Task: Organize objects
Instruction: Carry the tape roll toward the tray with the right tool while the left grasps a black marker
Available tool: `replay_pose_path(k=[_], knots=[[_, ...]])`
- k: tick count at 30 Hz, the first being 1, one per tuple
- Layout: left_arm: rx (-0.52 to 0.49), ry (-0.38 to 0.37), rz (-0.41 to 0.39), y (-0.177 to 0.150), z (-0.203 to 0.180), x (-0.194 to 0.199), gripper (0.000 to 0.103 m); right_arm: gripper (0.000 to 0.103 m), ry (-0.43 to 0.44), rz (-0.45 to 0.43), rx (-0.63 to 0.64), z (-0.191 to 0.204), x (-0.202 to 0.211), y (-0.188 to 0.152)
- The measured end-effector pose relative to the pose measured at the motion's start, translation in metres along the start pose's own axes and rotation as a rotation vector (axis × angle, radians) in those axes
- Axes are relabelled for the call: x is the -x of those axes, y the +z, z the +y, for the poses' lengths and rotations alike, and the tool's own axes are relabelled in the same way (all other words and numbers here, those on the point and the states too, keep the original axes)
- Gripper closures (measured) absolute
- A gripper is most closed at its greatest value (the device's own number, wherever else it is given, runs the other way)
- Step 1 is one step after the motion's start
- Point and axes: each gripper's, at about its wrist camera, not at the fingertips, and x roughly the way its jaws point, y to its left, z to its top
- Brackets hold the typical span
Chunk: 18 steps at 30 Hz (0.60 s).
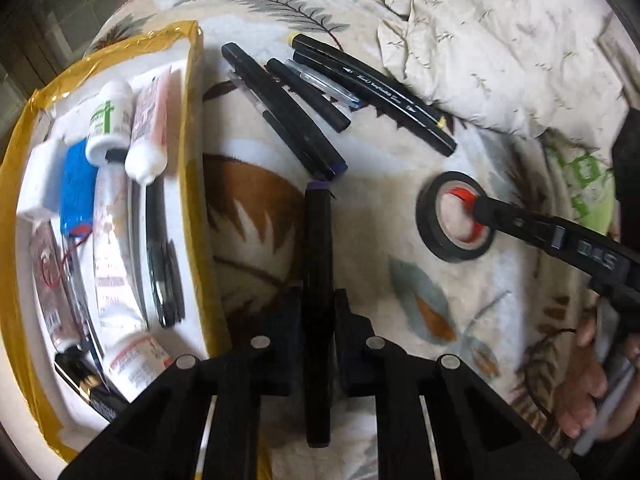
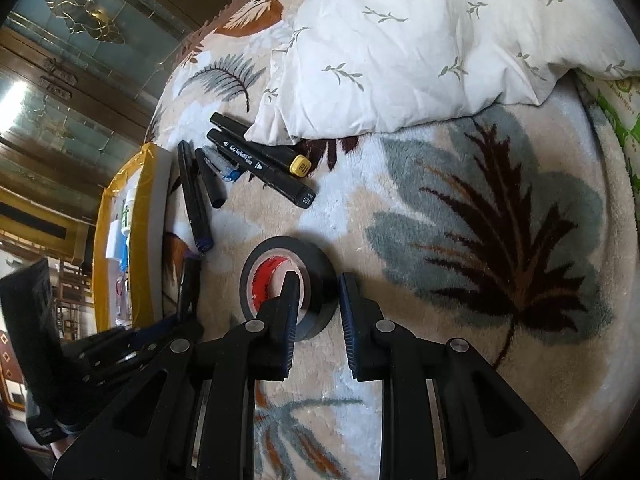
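A black marker (image 1: 318, 240) with a purple end lies lengthwise between the pads of my left gripper (image 1: 318, 312), which is shut on it just right of the box. The same marker (image 2: 190, 280) shows at the left of the right wrist view. A roll of black tape (image 2: 320, 260) with a red-printed core lies flat on the blanket. My right gripper (image 2: 318, 300) straddles the roll's wall, one finger inside the hole, the other outside, and the pads press on it. In the left wrist view the tape roll (image 1: 432, 220) sits to the right with the right gripper (image 1: 486, 210) reaching into it.
A white foam box (image 1: 192, 120) edged in yellow tape holds tubes, bottles, a pen and a blue item. Several black markers and pens (image 1: 340, 92) lie loose beside it. A crumpled white pillow (image 2: 400, 40) lies behind them. A person's hand (image 1: 580, 392) holds the right gripper's handle.
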Motion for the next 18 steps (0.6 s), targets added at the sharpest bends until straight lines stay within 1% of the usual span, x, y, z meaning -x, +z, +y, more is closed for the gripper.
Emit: replay_pose_path(k=[2,5,7,9,11,14,15,18], knots=[[0.006,-0.016,-0.008,-0.008,0.004,0.005,0.09,0.083,-0.027,0.009,0.02,0.003,-0.003,0.001],[0.043,-0.084,-0.007,-0.017,0.011,0.013,0.09,0.083,-0.061,0.002,0.063,0.008,-0.006,-0.001],[0.045,-0.089,-0.016,-0.021,0.013,0.019,0.09,0.085,-0.08,-0.004,0.083,0.011,-0.005,-0.002],[0.067,-0.126,-0.017,-0.022,0.02,0.028,0.09,0.086,-0.099,-0.006,0.102,0.014,-0.004,-0.003],[0.096,-0.168,-0.033,-0.024,0.027,0.04,0.09,0.086,-0.087,0.0,0.099,0.015,-0.003,-0.004],[0.111,-0.16,-0.071,-0.026,0.043,0.061,0.09,0.087,-0.02,0.011,0.091,0.024,0.0,-0.012],[0.124,-0.163,-0.078,-0.026,0.05,0.066,0.09,0.087,-0.01,0.01,0.099,0.031,0.003,-0.016],[0.155,-0.129,-0.1,-0.034,0.076,0.077,0.09,0.087,0.039,0.002,0.147,0.062,0.01,-0.024]])
